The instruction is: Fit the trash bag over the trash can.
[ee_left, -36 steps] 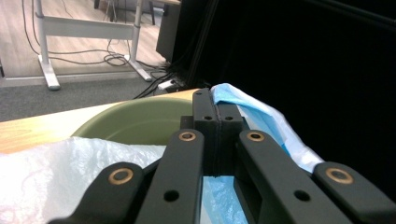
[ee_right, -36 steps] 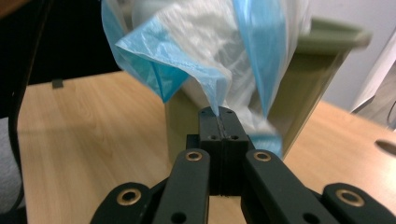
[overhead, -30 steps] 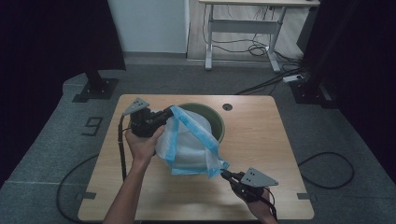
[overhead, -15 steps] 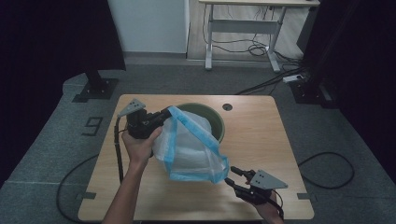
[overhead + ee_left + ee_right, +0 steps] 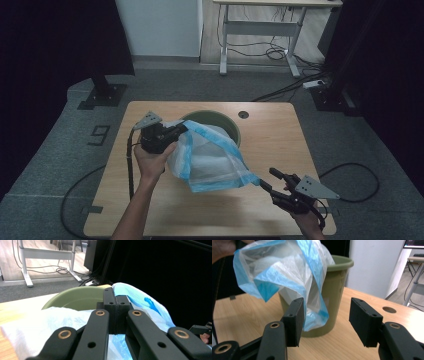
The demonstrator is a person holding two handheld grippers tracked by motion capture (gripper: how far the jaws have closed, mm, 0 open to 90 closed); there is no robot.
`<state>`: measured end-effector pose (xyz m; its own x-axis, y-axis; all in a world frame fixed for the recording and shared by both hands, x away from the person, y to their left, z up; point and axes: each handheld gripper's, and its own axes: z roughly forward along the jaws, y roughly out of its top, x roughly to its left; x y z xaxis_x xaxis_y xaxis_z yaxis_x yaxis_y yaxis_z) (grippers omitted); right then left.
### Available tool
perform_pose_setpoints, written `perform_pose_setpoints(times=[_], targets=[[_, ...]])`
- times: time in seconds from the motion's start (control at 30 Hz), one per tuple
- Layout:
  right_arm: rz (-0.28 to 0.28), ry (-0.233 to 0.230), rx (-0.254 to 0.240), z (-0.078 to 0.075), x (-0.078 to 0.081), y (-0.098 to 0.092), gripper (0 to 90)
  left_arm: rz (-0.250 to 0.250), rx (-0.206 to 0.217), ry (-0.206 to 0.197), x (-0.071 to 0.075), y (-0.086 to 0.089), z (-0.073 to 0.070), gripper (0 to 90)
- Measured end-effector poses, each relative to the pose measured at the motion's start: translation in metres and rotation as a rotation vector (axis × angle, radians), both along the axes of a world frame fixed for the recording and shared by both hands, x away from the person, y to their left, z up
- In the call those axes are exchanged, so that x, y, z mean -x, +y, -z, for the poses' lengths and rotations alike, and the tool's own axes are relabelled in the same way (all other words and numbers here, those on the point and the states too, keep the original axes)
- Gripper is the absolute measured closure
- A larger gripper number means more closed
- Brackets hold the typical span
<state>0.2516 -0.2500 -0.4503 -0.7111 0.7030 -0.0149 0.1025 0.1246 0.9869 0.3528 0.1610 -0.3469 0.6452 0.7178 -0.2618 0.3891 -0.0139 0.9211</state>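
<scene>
A translucent white bag with blue edging (image 5: 210, 160) drapes from the green bin (image 5: 227, 125) toward the table's near right. My left gripper (image 5: 182, 128) sits at the bin's left rim, shut on the bag's edge. In the left gripper view its jaws (image 5: 116, 302) meet over the bag (image 5: 62, 320), with the bin (image 5: 80, 296) behind. My right gripper (image 5: 268, 179) is near the front right edge; its jaws have just been opening and stand apart. The bag's lower corner (image 5: 317, 315) hangs by the right gripper (image 5: 328, 315), unpressed, in front of the bin (image 5: 337, 285).
The wooden table (image 5: 280, 140) has a small round hole (image 5: 243, 114) behind the bin, seen as the hole (image 5: 389, 309) in the right gripper view. Cables trail off the table on both sides. A desk frame and floor cables lie beyond the far edge.
The right gripper's jaws have come apart off the bag's lower corner and that hand has shifted right. The left gripper has kept its hold at the bin's rim.
</scene>
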Motion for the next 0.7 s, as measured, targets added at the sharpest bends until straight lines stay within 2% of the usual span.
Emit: perform_pose_setpoints(times=[0.1, 0.13, 0.2, 0.33, 0.4, 0.5, 0.57, 0.7], targets=[[0.014, 0.015, 0.065, 0.006, -0.001, 0.003, 44.9, -0.012, 0.002, 0.006, 0.0, 0.005, 0.003, 89.5], [0.02, 0.017, 0.071, 0.007, -0.002, 0.003, 44.8, -0.016, 0.004, 0.008, -0.001, 0.006, 0.003, 89.5], [0.033, 0.028, 0.062, 0.009, -0.006, 0.0, 44.9, -0.017, 0.006, 0.011, -0.001, 0.007, 0.005, 89.5], [0.058, 0.048, 0.009, 0.007, -0.018, -0.001, 45.2, -0.009, 0.003, 0.015, -0.001, 0.005, 0.005, 89.5], [0.065, 0.046, 0.022, 0.003, -0.026, 0.006, 45.3, -0.004, 0.012, 0.016, -0.001, 0.003, 0.004, 89.5], [0.023, 0.042, 0.025, -0.005, -0.037, 0.023, 44.8, 0.004, 0.01, 0.012, 0.0, 0.001, 0.002, 89.5], [-0.008, 0.037, 0.026, -0.008, -0.04, 0.039, 44.2, 0.006, 0.011, 0.01, 0.001, 0.0, 0.002, 89.5], [-0.01, 0.055, 0.033, -0.01, -0.043, 0.06, 44.1, 0.012, 0.016, 0.012, 0.001, -0.001, 0.002, 89.5]])
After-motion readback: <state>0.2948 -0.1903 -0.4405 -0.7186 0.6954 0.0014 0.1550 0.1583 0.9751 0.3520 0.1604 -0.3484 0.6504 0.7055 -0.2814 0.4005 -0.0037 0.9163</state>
